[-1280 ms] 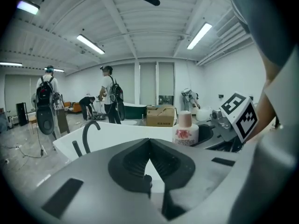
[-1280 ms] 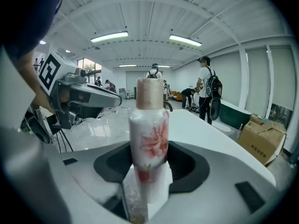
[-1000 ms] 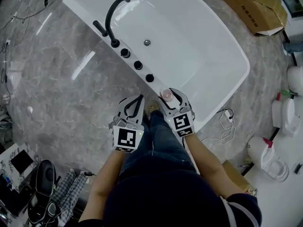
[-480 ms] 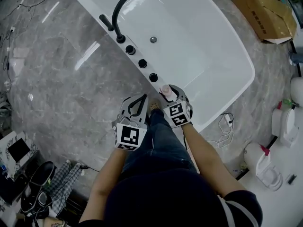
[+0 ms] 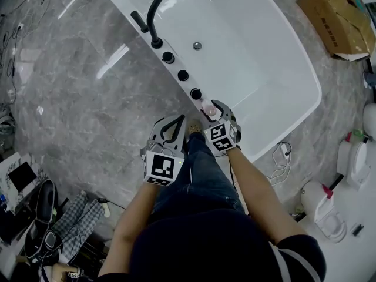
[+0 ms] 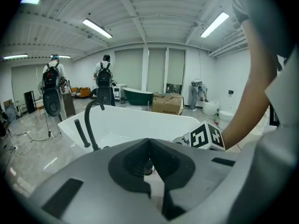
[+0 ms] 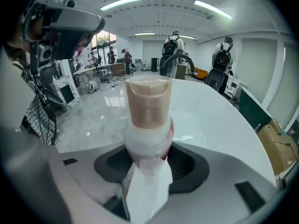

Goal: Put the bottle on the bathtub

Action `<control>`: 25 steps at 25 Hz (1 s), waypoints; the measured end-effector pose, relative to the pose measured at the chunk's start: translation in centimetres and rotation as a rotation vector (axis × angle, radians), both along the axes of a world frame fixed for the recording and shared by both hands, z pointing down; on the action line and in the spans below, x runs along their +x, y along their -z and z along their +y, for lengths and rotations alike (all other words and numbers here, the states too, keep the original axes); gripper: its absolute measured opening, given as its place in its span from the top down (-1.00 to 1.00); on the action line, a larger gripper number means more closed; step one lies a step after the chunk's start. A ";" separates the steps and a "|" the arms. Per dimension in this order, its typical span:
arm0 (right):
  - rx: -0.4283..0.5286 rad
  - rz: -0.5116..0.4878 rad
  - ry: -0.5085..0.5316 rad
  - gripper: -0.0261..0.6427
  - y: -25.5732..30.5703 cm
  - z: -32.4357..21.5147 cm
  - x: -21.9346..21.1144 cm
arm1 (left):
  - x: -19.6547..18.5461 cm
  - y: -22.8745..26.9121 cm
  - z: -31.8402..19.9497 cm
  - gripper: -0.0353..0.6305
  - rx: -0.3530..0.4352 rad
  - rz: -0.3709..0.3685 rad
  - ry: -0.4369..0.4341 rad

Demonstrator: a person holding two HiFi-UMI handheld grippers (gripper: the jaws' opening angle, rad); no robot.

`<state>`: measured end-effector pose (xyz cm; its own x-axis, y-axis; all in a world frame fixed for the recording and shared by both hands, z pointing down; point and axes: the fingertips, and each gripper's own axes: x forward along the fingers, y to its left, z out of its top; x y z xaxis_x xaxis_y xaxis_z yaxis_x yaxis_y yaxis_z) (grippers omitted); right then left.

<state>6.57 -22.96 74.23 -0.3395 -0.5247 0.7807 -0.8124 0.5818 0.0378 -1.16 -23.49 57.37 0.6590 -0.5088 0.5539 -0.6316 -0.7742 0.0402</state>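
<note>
Pinching a white bottle [image 7: 148, 125] with a tan cap between its jaws, the right gripper [image 5: 210, 108] holds it upright at the near rim of the white bathtub [image 5: 276, 63], close to the centre of the head view. Whether the bottle's base touches the rim cannot be told. The left gripper [image 5: 174, 121], its jaws pressed together on nothing, hangs just beside it at 9 o'clock, off the tub's edge and above the floor.

Along the rim, three black knobs [image 5: 183, 75] run from the bottle toward 11 o'clock, the nearest just beside it, and end at a black arched faucet [image 5: 160, 10]. From the bottle toward 4 o'clock the rim lies bare down to the tub's rounded corner.

Grey marble floor [image 5: 88, 116] spreads open at 9 o'clock. A cardboard box [image 5: 339, 17] sits at 2 o'clock beyond the tub's far edge. A white cable [image 5: 281, 157] lies by the corner at 4 o'clock, with white bathroom fixtures [image 5: 326, 210] farther out that way. Bags and gear [image 5: 41, 216] crowd the floor at 8 o'clock.
</note>
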 end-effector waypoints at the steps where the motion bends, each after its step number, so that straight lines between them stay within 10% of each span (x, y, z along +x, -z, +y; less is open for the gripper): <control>1: 0.011 0.005 0.017 0.22 -0.1 0.0 -0.1 | 0.0 -0.1 0.1 0.83 -0.001 -0.001 -0.001; 25: -0.127 -0.059 -0.098 0.00 -0.5 3.2 2.0 | -0.3 1.3 3.9 0.83 0.025 0.021 0.003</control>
<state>8.55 -19.78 74.76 -0.3385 -0.4561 0.8230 -0.8644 0.4964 -0.0805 -1.47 -19.60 56.05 0.6691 -0.5242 0.5269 -0.6330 -0.7734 0.0345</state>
